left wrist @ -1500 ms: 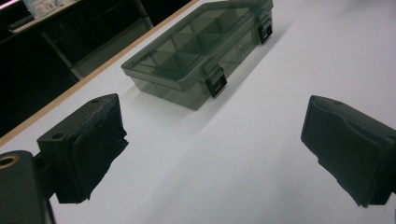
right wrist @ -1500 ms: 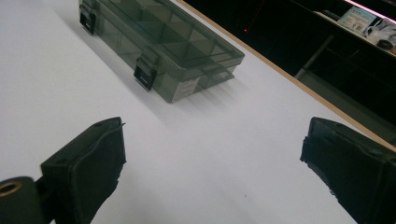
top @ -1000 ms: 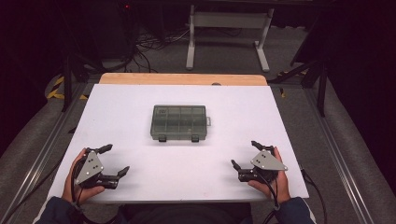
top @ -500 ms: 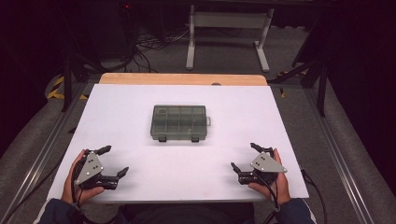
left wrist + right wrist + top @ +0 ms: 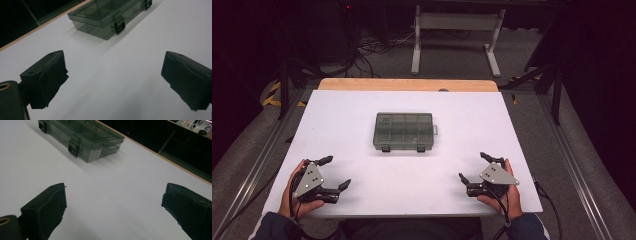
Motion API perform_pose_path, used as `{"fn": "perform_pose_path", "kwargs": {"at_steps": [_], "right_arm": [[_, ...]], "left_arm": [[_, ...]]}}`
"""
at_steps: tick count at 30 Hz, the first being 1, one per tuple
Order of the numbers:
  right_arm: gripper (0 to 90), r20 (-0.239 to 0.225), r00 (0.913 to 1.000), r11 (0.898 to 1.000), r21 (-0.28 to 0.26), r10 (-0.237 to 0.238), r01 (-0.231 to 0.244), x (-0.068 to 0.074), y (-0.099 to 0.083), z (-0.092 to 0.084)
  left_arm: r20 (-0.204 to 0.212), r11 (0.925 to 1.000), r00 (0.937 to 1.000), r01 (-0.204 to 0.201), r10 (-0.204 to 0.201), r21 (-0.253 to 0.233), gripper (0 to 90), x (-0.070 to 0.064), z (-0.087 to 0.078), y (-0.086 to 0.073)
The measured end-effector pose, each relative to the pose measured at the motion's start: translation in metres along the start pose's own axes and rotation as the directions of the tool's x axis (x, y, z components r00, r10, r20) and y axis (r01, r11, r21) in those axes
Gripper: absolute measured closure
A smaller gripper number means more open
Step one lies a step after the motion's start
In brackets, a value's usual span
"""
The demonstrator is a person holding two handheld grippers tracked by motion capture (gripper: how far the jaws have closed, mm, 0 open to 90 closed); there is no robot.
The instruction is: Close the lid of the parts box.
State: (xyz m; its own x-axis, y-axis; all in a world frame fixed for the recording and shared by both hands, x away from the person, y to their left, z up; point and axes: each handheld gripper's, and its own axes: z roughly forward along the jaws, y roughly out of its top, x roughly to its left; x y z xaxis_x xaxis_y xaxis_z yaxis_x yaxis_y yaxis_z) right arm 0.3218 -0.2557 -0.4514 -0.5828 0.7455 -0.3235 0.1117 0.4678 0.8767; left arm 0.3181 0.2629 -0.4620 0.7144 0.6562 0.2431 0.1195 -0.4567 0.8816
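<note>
A smoky clear plastic compartment box lies shut in the middle of the white table, its two black latches facing me. The left gripper view shows the box ahead at the top, and the right gripper view has the box at its upper left. My left gripper rests near the front left corner, jaws wide open and empty. Near the front right my right gripper is likewise open with nothing between its jaws. Both stand well short of the box.
The white table top ends in a wooden strip at the far edge. Metal rails run along both sides. Behind the table, a white frame stand and cables lie on the dark floor.
</note>
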Motion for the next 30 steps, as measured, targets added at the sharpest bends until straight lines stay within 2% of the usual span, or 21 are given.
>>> {"fn": "perform_pose_path", "kwargs": {"at_steps": [24, 30], "right_arm": [[5.3, -0.001, 0.9999, 1.000, -0.006, 0.010, -0.010, -0.0008, -0.0007, -0.0009], [5.3, -0.004, 0.9999, 1.000, -0.007, 0.015, -0.016, -0.0032, -0.0017, 0.0000]], "left_arm": [[0.006, 1.0000, 1.0000, -0.005, 0.005, 0.003, 6.8, 0.0003, 0.0036, 0.0011], [0.007, 0.9999, 1.0000, 0.005, -0.005, 0.009, 6.8, 0.0013, 0.0058, 0.0009]]}}
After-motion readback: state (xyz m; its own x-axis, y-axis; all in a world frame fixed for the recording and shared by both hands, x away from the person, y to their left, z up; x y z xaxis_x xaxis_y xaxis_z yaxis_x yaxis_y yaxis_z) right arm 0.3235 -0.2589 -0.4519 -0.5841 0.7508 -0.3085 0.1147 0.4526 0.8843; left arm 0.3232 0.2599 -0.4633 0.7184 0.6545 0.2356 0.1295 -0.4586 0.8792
